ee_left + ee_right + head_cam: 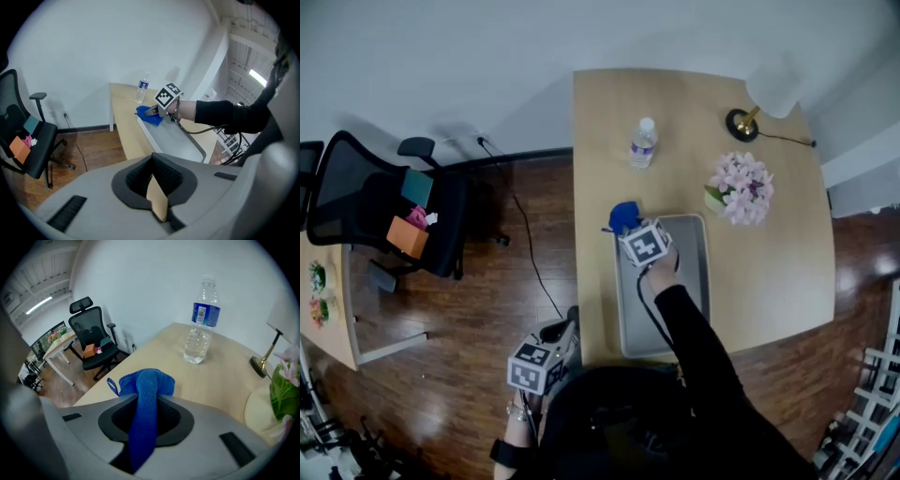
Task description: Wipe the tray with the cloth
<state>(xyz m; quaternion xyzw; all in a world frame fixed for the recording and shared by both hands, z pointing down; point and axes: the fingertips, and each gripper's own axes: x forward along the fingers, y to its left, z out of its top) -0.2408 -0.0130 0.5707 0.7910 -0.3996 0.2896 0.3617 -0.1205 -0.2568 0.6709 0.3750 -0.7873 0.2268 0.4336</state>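
A grey tray (696,281) lies on the wooden table, near its front edge. My right gripper (629,226) is at the tray's far left corner, shut on a blue cloth (622,215). In the right gripper view the cloth (143,385) runs between the jaws and bunches up beyond the tips, over bare tabletop. From the left gripper view, the cloth (149,116) rests at the tray's (180,139) far end. My left gripper (546,361) is held low, off the table's left front corner above the floor. Its jaws (153,176) meet at the tips with nothing between them.
A water bottle (643,142) stands on the table (769,272) beyond the tray. A pot of pink flowers (741,186) and a lamp (764,98) are at the far right. A black office chair (389,211) stands on the wood floor to the left.
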